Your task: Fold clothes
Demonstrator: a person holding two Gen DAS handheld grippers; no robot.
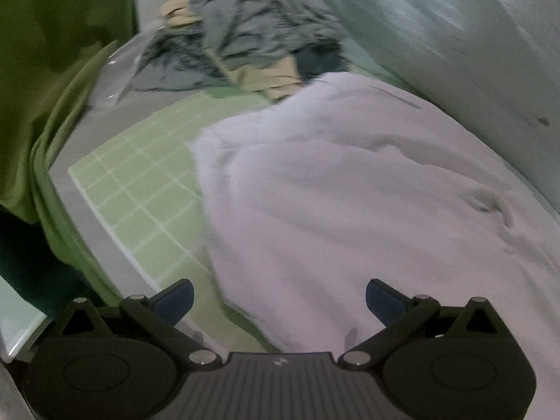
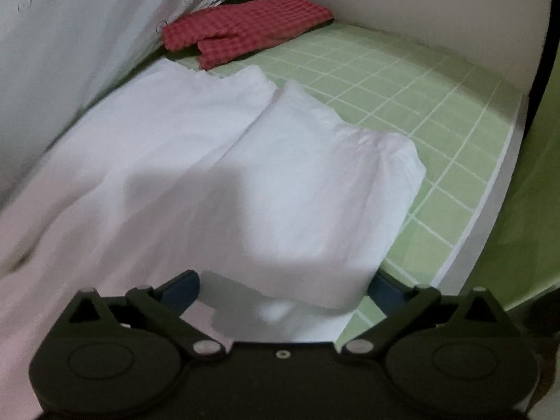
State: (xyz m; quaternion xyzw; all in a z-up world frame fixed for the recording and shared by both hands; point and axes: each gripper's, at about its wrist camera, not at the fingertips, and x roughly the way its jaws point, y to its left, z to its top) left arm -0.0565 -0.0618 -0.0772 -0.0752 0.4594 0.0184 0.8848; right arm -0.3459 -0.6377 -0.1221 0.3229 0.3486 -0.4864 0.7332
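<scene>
A large white garment lies spread over the green grid mat. In the right wrist view it shows as white trousers with two legs running away from me on the mat. My left gripper is open just above the garment's near edge, holding nothing. My right gripper is open, and a fold of the white cloth lies between its spread fingers.
A pile of grey and tan clothes sits at the far end in the left wrist view. A folded red checked garment lies at the mat's far end. A pale wall borders the table. Green fabric hangs at the left.
</scene>
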